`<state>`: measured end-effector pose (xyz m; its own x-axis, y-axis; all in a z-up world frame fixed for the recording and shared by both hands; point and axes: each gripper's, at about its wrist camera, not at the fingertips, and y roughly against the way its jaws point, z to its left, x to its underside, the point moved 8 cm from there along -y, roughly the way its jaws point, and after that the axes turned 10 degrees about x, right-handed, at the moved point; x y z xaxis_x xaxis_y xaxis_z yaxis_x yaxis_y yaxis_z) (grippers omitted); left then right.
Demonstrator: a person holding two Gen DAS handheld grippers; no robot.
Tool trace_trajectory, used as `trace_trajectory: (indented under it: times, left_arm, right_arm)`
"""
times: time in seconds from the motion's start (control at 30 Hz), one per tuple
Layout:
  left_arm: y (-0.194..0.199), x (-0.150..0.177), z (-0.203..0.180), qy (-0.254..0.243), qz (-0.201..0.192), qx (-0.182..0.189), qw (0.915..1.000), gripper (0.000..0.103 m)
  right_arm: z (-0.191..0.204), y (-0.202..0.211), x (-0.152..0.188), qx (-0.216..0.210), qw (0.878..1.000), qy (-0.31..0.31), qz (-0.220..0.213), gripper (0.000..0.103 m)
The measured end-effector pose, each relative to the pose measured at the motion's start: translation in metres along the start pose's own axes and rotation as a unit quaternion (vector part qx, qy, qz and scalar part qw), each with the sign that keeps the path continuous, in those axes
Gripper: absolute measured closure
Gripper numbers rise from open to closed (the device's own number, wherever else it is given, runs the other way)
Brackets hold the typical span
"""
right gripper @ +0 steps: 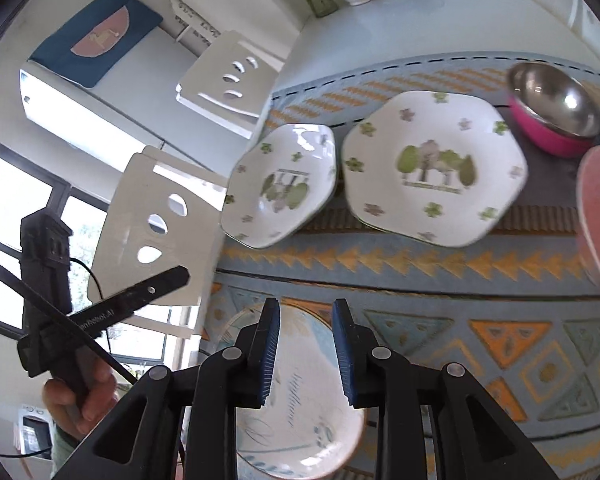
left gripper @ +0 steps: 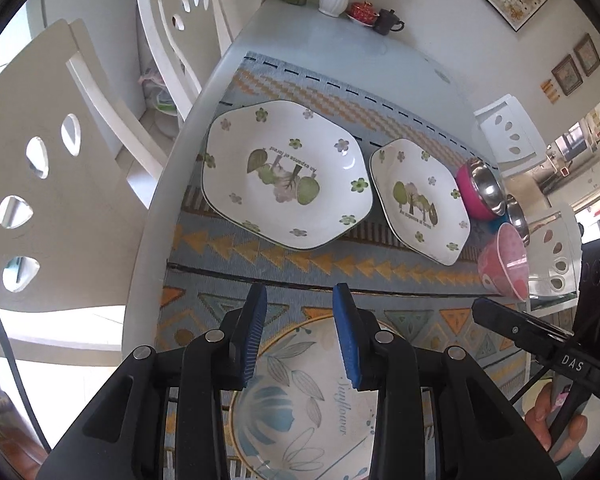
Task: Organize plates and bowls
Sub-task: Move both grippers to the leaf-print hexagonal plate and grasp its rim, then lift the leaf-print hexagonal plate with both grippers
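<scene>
Nothing is stacked yet. Your left gripper and right gripper hover spread and empty above the round blue-leaf plate. Beyond it, two hexagonal floral plates lie apart; right of those, steel-lined pink bowls.

Two hexagonal floral plates lie side by side; steel bowls nearby.
</scene>
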<state>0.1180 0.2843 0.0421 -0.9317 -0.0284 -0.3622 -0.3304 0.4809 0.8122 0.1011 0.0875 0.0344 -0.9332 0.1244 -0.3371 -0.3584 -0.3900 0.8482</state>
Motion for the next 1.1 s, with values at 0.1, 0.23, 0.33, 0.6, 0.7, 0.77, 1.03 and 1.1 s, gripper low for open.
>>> trace_trajectory:
  times: [0.1,0.23,0.33,0.6,0.7,0.77,1.03,1.1]
  left_arm:
    - [-0.001,-0.009,0.011,0.003,0.002,0.011,0.9999,0.072]
    - [-0.005,-0.026,0.028,0.004,0.019,0.03,0.9994,0.072]
    - [-0.009,-0.041,0.041,0.002,0.028,0.037,0.9989,0.072]
    - [-0.029,-0.079,0.063,0.0,0.016,0.062,0.9979,0.038]
    - [-0.043,-0.088,0.07,0.001,0.022,0.069,0.9974,0.038]
    - [-0.052,-0.093,0.076,-0.002,0.02,0.064,0.9977,0.04]
    - [-0.084,-0.103,0.095,0.0,0.04,0.077,0.9962,0.061]
    - [-0.091,-0.101,0.096,-0.009,0.048,0.075,0.996,0.072]
  right_arm:
    - [0.011,-0.011,-0.011,0.016,1.0,0.009,0.0,0.077]
    - [0.025,-0.026,-0.027,0.025,1.0,-0.002,-0.009,0.075]
    - [0.031,-0.037,-0.035,0.032,0.999,-0.016,-0.018,0.048]
    - [0.028,-0.08,-0.044,0.053,0.994,-0.098,-0.008,0.047]
    - [0.025,-0.093,-0.046,0.07,0.991,-0.117,-0.011,0.047]
    - [0.021,-0.101,-0.047,0.082,0.988,-0.131,-0.011,0.047]
    - [0.011,-0.123,-0.052,0.098,0.983,-0.155,0.0,0.058]
    - [0.011,-0.128,-0.053,0.104,0.983,-0.152,0.003,0.059]
